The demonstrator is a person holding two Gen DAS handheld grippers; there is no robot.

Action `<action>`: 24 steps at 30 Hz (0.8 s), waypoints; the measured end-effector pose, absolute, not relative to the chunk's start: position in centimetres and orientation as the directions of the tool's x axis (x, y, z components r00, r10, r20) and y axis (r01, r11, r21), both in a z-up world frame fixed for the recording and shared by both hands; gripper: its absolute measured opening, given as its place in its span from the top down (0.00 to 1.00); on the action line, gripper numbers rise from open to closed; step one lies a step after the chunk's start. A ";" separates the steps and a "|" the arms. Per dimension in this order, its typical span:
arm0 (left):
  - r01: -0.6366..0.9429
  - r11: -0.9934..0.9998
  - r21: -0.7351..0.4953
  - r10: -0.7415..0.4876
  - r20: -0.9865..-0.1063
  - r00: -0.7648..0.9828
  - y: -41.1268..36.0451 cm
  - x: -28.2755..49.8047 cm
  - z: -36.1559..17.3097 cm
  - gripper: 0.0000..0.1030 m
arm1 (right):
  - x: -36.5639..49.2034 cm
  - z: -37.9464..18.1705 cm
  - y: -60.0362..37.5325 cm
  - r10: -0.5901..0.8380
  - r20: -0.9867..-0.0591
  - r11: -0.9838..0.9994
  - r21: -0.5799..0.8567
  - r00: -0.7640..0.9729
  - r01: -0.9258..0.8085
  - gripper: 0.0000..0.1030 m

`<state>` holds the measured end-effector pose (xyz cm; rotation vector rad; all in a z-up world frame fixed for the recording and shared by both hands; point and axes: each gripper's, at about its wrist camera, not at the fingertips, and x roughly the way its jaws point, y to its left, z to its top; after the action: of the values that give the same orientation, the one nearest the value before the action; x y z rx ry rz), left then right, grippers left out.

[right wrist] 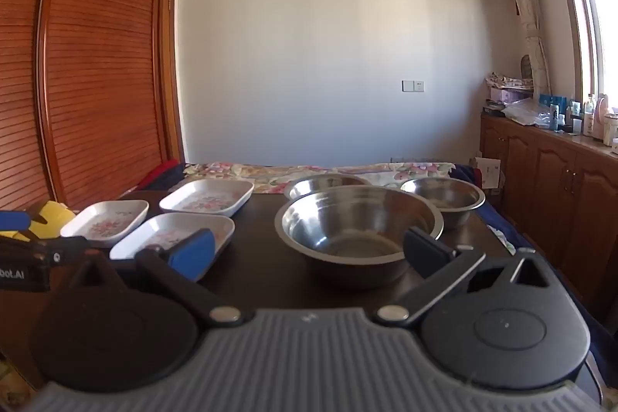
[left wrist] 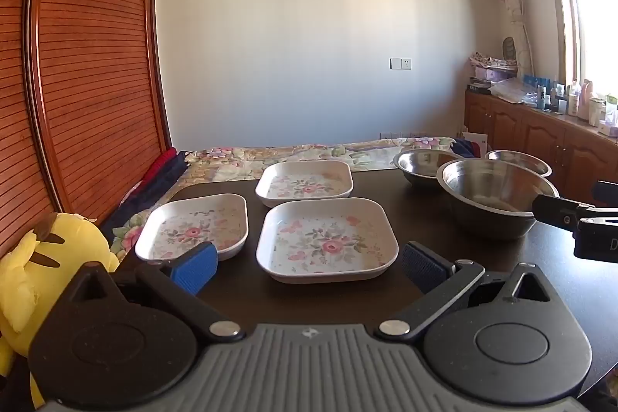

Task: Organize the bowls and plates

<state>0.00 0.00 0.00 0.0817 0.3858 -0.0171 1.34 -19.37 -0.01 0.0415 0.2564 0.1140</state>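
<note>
Plates and bowls sit apart on our table [left wrist: 239,300].
We hold both grippers [left wrist: 309,267] [right wrist: 309,253] wide and empty, before a plate [left wrist: 326,242] and a bowl [right wrist: 359,226].

The three bowls, with the nearest large bowl [right wrist: 359,230] in front, are showing as polished metal that is throwing back light and dark reflections, while the three square plates, such as the nearest plate [left wrist: 326,238], are looking like smooth, glossy white plastic or melamine with a printed flower pattern. The table [left wrist: 425,215] is presenting a dark, smooth, faintly shiny top, and the wardrobe doors [left wrist: 89,64] are showing slatted, ribbed reddish wood. The left gripper [left wrist: 309,263] is wearing ribbed blue pads on matt black plastic links, and the yellow toy [left wrist: 50,257] is looking like soft plush cloth.
</note>
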 end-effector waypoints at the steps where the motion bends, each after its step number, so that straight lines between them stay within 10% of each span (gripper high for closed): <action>1: 0.032 0.997 0.076 -0.002 -0.373 0.928 0.0 0.0 0.0 0.00 | 1.4 0.0 -19.4 0.118 -0.253 0.993 0.054 0.960 -0.107 0.00; 24: 0.033 0.997 0.068 -0.005 -0.375 0.927 0.1 0.0 0.2 0.00 | 1.0 0.2 -20.1 0.107 -0.244 0.994 0.054 0.964 -0.096 0.00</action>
<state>-0.02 0.13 0.22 0.0738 0.3846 -0.0193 0.98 -20.10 0.19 0.0421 0.2496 0.1028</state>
